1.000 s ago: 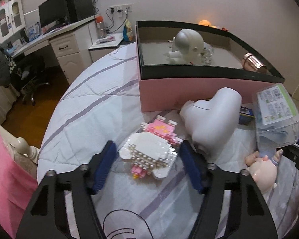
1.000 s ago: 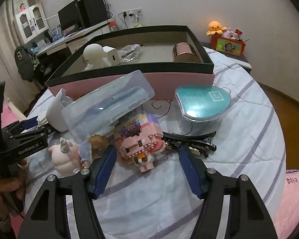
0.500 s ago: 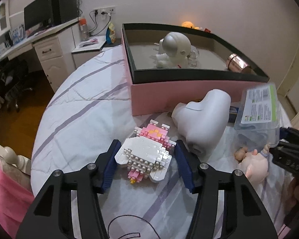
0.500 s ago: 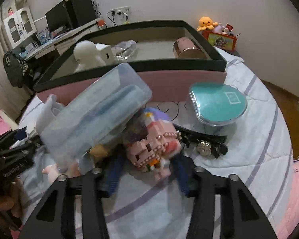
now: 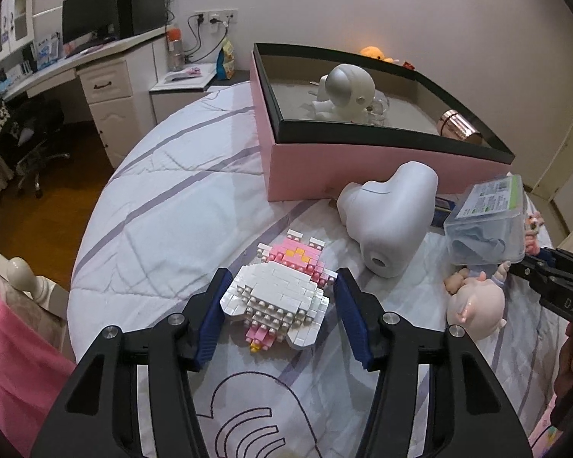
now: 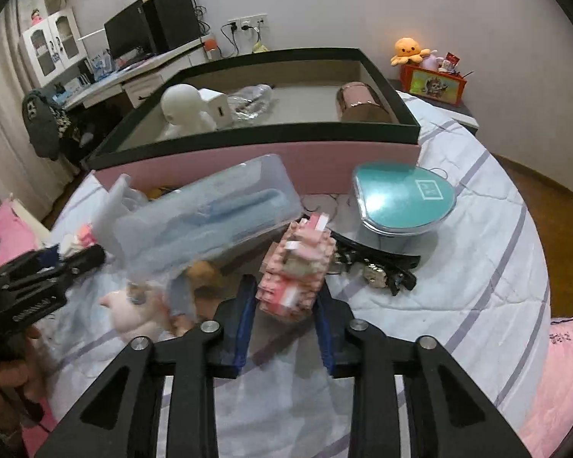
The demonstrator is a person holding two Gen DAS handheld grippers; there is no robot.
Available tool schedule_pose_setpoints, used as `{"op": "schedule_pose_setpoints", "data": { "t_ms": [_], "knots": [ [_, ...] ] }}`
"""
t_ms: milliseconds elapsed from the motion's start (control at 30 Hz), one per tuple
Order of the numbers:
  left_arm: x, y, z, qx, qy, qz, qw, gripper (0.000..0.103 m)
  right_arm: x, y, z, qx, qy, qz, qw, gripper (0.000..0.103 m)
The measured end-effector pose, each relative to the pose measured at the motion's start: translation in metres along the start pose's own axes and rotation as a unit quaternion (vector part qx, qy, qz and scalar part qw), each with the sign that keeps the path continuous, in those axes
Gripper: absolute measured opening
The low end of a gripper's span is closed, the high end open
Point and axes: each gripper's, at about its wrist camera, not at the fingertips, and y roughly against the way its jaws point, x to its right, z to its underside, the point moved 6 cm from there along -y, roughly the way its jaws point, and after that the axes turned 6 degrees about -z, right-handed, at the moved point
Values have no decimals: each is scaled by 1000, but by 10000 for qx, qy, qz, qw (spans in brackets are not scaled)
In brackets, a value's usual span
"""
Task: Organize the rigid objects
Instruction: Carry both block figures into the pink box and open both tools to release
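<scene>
Two tools work over the bed (image 5: 164, 198). Left tool (image 5: 279, 305) is clamped on the white and pink brick figure (image 5: 277, 295), which lies on the quilt near the pink box (image 5: 363, 168). Right tool (image 6: 286, 299) has its jaws against the pink brick figure (image 6: 296, 263), lifted and tilted beside the clear case (image 6: 210, 213); its jaws have just been opening slightly, the figure between them.

A home bedroom, quilted striped bedspread (image 5: 164, 206), white desk (image 5: 95, 72) with computer monitor (image 5: 89, 15), office chair (image 5: 34, 141), plush octopus (image 6: 408, 50) on a bedside shelf
</scene>
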Motion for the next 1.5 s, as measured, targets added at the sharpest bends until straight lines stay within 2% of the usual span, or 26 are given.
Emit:
{"op": "schedule_pose_setpoints", "data": {
  "t_ms": [33,133,167,233,400,567,767,967,1133,1367,1500],
  "knots": [
    [1,0,0,-13,-3,-26,10000,56,3,0,0,41,-115,-95,9999,62],
    [2,-2,-1,-35,-18,-58,10000,56,13,0,-2,201,-469,-297,9983,63],
    [2,-2,-1,-42,2,-46,10000,56,16,-1,-3,247,-550,-321,9977,62],
    [1,-2,-1,-48,33,-18,10000,56,20,-3,-4,252,-585,-218,9977,46],
    [-2,5,-1,-28,116,40,9999,55,13,11,0,290,-537,-417,9973,46],
    [1,16,0,41,107,44,9999,55,10,23,4,338,-446,-424,9975,46],
    [4,40,-8,283,112,58,9995,55,10,53,-3,668,-483,-434,9957,46],
    [6,70,-37,666,69,74,9977,55,1,79,-39,1086,-268,-545,9922,46],
    [8,82,-73,969,83,59,9952,55,-7,88,-81,1363,-39,-591,9889,46],
    [15,85,-127,1302,100,153,9913,56,-18,82,-129,1522,188,-633,9861,46],
    [20,74,-157,1357,140,257,9903,56,-19,60,-156,1429,252,-636,9874,47]
  ]
}}
